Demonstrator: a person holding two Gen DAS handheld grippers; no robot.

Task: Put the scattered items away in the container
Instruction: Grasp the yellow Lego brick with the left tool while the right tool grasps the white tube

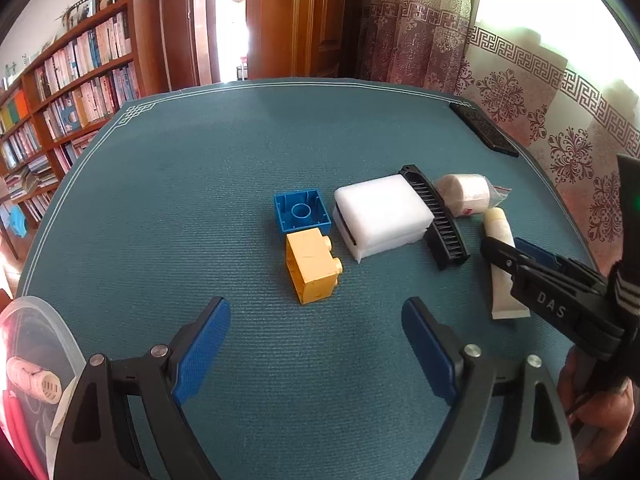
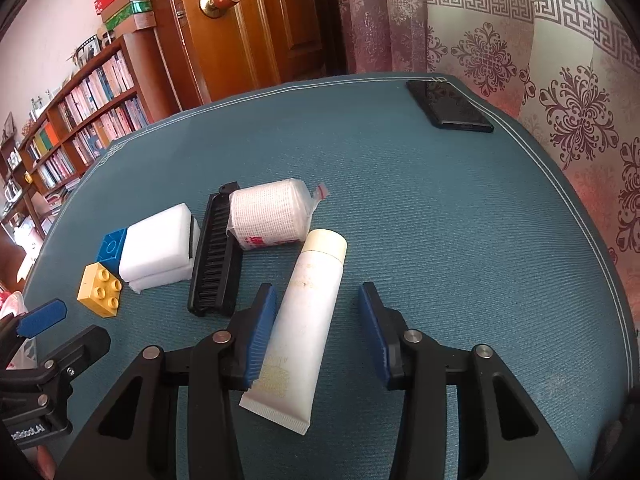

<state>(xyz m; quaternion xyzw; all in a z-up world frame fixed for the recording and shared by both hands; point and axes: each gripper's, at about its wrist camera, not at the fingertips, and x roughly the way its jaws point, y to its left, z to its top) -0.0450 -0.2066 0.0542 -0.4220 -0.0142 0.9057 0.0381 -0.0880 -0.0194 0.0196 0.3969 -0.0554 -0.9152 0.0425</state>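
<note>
The right gripper stands open low in its own view, its two blue pads either side of the tube; the tube's crimped end lies nearest the camera and its cap points up the frame toward the gauze roll. The left pad looks to be touching the tube while the right pad is apart, so I judge the grasp off-centre; shifting a little to the left before closing would keep the tube from skidding. Closing on the firm middle rather than the flat crimp should hold better. The left gripper is open too, holding nothing, with the yellow brick just above it at frame centre; the container sits at lower left of that view, so the tube must cross the brush and bricks; lift it clear first.
</note>
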